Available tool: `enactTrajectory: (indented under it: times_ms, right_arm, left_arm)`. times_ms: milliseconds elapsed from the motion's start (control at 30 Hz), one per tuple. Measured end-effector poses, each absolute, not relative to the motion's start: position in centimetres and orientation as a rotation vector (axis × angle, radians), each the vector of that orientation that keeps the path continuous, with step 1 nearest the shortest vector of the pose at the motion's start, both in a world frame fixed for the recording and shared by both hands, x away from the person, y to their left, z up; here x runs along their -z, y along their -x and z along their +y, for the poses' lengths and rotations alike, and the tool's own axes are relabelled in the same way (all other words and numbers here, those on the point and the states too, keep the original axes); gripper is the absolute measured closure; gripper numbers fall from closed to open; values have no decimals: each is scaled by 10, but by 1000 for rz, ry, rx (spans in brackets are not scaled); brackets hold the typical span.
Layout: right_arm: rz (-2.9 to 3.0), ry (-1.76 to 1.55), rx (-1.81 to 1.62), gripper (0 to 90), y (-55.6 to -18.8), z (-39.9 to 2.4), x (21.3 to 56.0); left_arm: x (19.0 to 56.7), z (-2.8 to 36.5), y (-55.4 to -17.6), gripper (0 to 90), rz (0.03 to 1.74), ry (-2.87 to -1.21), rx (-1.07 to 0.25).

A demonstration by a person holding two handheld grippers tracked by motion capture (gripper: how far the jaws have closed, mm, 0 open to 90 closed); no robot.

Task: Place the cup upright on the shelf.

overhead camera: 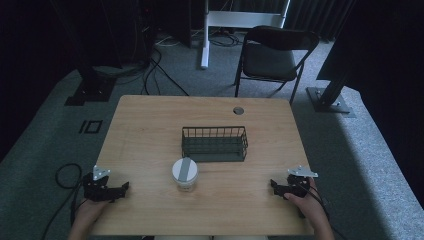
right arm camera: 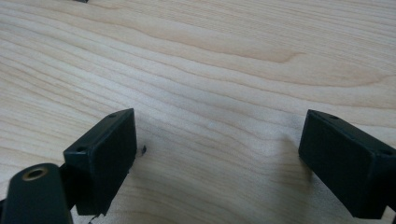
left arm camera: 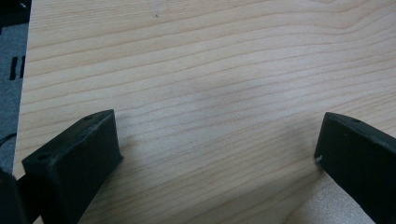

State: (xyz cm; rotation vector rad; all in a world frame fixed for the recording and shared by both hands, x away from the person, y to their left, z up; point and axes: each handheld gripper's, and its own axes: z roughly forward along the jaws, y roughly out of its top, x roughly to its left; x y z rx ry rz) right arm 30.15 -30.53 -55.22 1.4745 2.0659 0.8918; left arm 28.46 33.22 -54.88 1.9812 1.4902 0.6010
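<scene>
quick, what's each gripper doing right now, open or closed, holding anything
Left hand-held gripper: open, holding nothing, resting on the table.
Right hand-held gripper: open, holding nothing, also on the table.

Jar just before basket, seemingly apart, mid-table, grippers flanking.

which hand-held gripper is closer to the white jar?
Left. The left hand-held gripper sits at the table's near-left edge, pointing toward the white jar; the right hand-held gripper is farther, near-right.
</scene>
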Motion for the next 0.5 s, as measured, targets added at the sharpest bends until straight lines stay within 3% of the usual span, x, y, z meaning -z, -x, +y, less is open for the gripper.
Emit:
enactTrajectory:
  times_ms: [500]
  right_arm:
    - [2070,-1467,-894,112,-302,-306,552]
  left_arm:
    - [549,332,-285,1,1493,-1980,-603]
